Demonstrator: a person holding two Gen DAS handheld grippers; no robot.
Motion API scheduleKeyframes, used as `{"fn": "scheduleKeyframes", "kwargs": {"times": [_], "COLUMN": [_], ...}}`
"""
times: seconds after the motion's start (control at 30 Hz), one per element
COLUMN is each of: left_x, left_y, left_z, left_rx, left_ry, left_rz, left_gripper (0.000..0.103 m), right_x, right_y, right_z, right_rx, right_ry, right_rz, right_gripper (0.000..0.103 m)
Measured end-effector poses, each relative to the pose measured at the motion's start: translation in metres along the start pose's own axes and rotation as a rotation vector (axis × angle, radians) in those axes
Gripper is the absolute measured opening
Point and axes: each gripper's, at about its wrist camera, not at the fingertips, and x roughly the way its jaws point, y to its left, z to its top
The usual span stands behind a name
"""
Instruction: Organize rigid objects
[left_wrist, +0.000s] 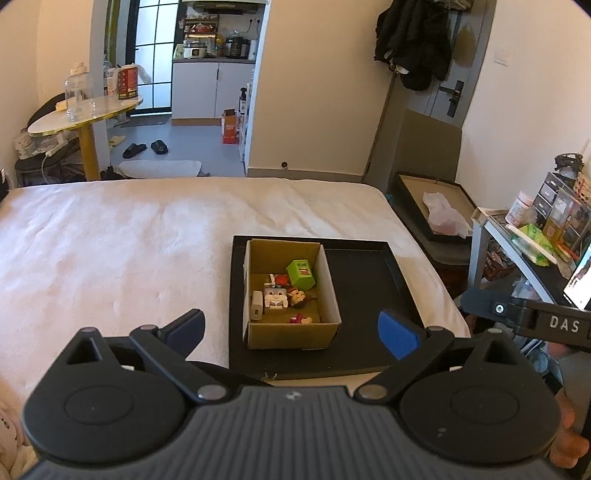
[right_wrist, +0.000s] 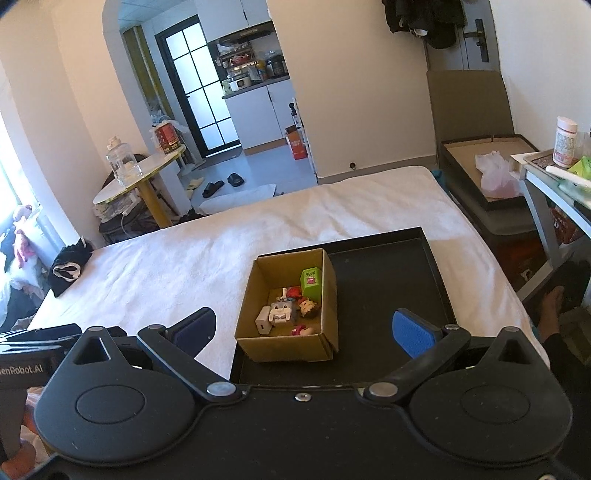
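Cardboard box (left_wrist: 291, 334) open-topped, walls all round, toys (left_wrist: 284, 293) crowding its floor, black tray (left_wrist: 369, 280) bare to the box's right behind a low rim, white bedspread (left_wrist: 129, 243) open on the left, cluttered shelf (left_wrist: 535, 236) off the bed's right edge.

Not much readable text showing up here. In the left wrist view, white letters "DAS" are sitting on the black arm of the other gripper (left_wrist: 535, 317) poking in from the right edge. In the right wrist view, "enRobot.AI" is showing in white on the black gripper body (right_wrist: 26, 363) at the left edge, with the start of the word getting cut off by the frame. The green cube (left_wrist: 301, 274) in the cardboard box (left_wrist: 291, 334) is carrying some kind of print on its face, and the red can (left_wrist: 127, 82) on the round table (left_wrist: 55, 120) is wearing a label too, but both are coming out too small and blurry to read.
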Motion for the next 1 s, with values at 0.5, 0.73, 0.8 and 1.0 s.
{"fn": "scheduleKeyframes", "kwargs": {"times": [0.5, 0.73, 0.8, 1.0], "left_x": [0.0028, 0.0042, 0.0046, 0.0052], "left_y": [0.0025, 0.0006, 0.0010, 0.0038], "left_z": [0.0015, 0.0006, -0.0001, -0.0008], "left_rx": [-0.004, 0.002, 0.002, 0.000], "left_ry": [0.019, 0.021, 0.024, 0.027], "left_rz": [0.002, 0.005, 0.004, 0.007], "left_gripper": [0.100, 0.100, 0.100, 0.100], "right_x": [-0.0008, -0.0008, -0.0010, -0.0013], "right_y": [-0.0010, 0.0001, 0.0010, 0.0023], "right_z": [0.0012, 0.0009, 0.0011, 0.0005], "right_rx": [0.001, -0.010, -0.014, -0.032], "right_ry": [0.003, 0.004, 0.005, 0.006], "right_rz": [-0.001, -0.001, -0.001, 0.007], "right_gripper": [0.103, 0.103, 0.103, 0.103]}}
